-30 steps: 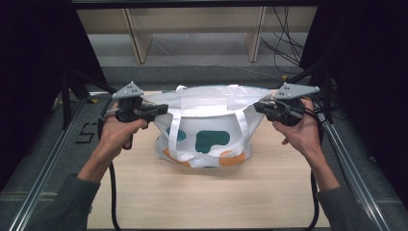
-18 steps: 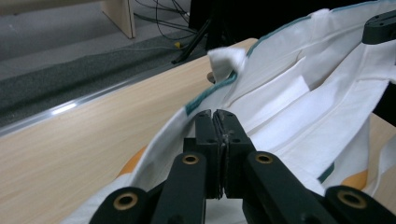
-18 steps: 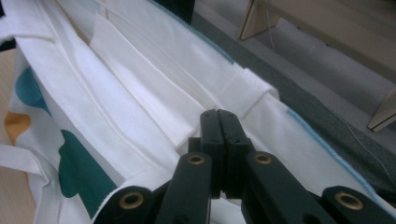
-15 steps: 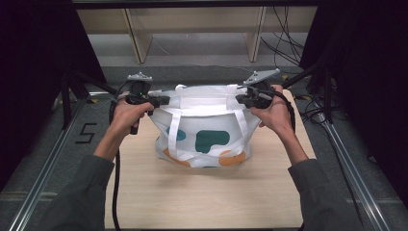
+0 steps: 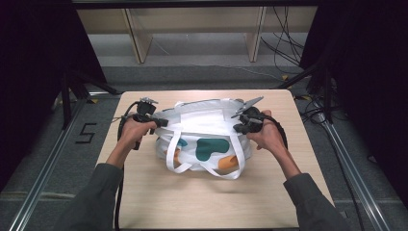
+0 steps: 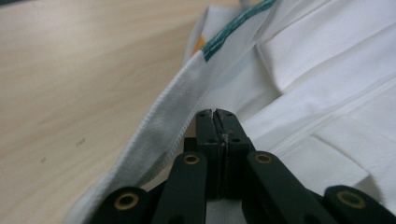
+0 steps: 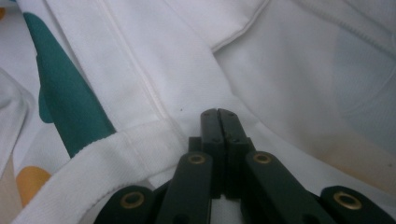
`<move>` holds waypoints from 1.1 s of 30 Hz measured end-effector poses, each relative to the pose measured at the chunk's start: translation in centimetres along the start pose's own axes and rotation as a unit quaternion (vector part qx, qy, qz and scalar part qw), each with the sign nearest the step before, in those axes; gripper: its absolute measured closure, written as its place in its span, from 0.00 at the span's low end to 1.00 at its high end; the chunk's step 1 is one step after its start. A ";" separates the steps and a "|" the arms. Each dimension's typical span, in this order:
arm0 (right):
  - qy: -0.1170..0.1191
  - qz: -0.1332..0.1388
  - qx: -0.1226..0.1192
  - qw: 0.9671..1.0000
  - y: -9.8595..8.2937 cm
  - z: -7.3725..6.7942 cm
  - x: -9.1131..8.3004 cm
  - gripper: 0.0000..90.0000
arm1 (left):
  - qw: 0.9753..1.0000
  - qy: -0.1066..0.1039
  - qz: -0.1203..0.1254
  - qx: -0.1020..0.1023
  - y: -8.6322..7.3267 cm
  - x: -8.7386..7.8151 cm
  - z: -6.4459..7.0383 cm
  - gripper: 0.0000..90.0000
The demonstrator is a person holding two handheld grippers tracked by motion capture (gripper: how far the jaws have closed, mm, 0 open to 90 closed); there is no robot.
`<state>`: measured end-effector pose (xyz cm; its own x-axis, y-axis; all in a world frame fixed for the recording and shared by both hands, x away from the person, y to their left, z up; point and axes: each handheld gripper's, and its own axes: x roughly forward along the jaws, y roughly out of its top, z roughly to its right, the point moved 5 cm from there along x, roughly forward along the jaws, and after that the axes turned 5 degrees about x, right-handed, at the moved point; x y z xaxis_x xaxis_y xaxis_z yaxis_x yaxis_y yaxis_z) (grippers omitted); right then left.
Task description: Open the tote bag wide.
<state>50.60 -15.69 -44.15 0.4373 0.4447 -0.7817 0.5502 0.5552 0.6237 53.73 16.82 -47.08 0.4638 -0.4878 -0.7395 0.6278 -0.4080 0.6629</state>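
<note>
A white tote bag (image 5: 207, 139) with teal and orange patches lies slumped on the wooden table (image 5: 202, 207), its looped handles (image 5: 231, 174) hanging toward me. My left gripper (image 5: 165, 123) rests at the bag's left rim and my right gripper (image 5: 236, 127) at its right rim, each held in a hand. In the left gripper view the gripper (image 6: 216, 112) is shut, its tip against the white lining (image 6: 317, 70) just inside the hemmed rim (image 6: 173, 112). In the right gripper view the gripper (image 7: 218, 111) is also shut, its tip on white fabric (image 7: 289, 70) beside a strap (image 7: 107, 158). I see no cloth between either pair of jaws.
Bare tabletop lies in front of the bag and at both sides. Beyond the far edge stand wooden shelf legs (image 5: 137, 36), and cables (image 5: 284, 43) trail on the floor at right. Metal rails (image 5: 43, 178) run along both sides of the table.
Both grippers have come down and inward onto the bag's rim. The right one moved most, leftward then down. The bag has slumped lower and shifted slightly toward me.
</note>
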 end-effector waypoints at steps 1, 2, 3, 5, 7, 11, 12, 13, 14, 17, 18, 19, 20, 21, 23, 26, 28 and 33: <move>0.000 -0.012 0.001 1.000 -0.6 -0.1 0.4 1.00 | 1.000 0.006 -0.008 0.003 -0.6 0.5 -0.1 0.99; 0.009 -0.011 0.002 1.000 -1.0 -0.3 0.8 1.00 | 1.000 0.006 -0.008 0.003 -0.6 0.5 -0.1 0.99; 0.016 -0.014 0.007 1.000 -1.6 -0.5 1.3 1.00 | 1.000 -0.010 0.008 -0.011 -0.9 0.3 -0.3 1.00; 0.015 -0.010 0.018 1.000 -1.9 -0.7 1.5 1.00 | 1.000 -0.002 0.003 0.000 -0.8 0.0 0.1 0.99; 0.017 -0.011 0.004 1.000 -1.8 -0.4 1.3 1.00 | 1.000 0.001 -0.001 0.010 -0.5 -0.2 0.3 0.97; 0.003 0.040 0.014 0.999 0.2 -0.2 -0.2 1.00 | 0.999 -0.009 0.029 0.015 1.7 -1.3 1.6 0.96; -0.014 0.052 0.031 0.998 1.7 -0.1 -0.6 1.00 | 0.999 -0.014 0.036 0.022 2.9 -1.3 2.4 0.96; -0.015 0.055 0.029 0.998 2.2 0.0 -0.5 1.00 | 0.999 -0.019 0.039 0.025 3.6 -1.3 2.9 0.96; -0.017 0.054 0.028 0.998 2.8 0.1 -0.3 1.00 | 0.998 -0.023 0.049 0.029 4.2 -1.0 3.4 0.96; -0.025 0.055 0.017 0.998 3.7 0.6 0.6 1.00 | 0.998 -0.027 0.040 0.038 5.0 -0.5 4.2 0.96; -0.014 0.031 0.016 0.999 3.9 0.7 2.0 1.00 | 0.998 -0.028 0.035 0.040 5.6 0.2 4.6 0.96; -0.014 0.031 0.016 0.999 3.9 0.7 2.0 1.00 | 0.998 -0.028 0.035 0.040 5.6 0.2 4.6 0.96; 0.004 -0.003 0.015 1.000 3.4 0.1 2.4 1.00 | 0.999 -0.032 0.029 0.034 5.8 0.9 4.6 0.96; 0.013 -0.004 0.010 1.000 3.2 -0.2 2.4 1.00 | 0.999 -0.033 0.023 0.032 5.8 1.4 4.5 0.96; 0.040 -0.008 0.002 0.999 2.4 -1.3 1.8 1.00 | 0.999 -0.031 0.007 0.033 5.8 2.4 4.2 0.98; 0.084 -0.038 -0.032 0.995 0.4 -3.2 0.6 1.00 | 0.999 -0.035 -0.008 0.024 5.9 3.6 4.1 0.99; 0.115 -0.061 -0.049 0.990 -1.1 -4.9 0.6 1.00 | 0.999 -0.030 -0.014 0.021 6.0 4.2 4.2 0.99; 0.104 -0.097 -0.091 0.986 -3.6 -6.9 1.9 1.00 | 0.999 -0.024 -0.020 0.008 6.1 4.5 3.6 0.99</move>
<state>44.51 -11.97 -47.83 0.1714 0.4412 -0.8809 0.4643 0.7524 0.4672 57.41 9.29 -45.95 0.4086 -0.5070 -0.7589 0.6341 -0.4403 0.6356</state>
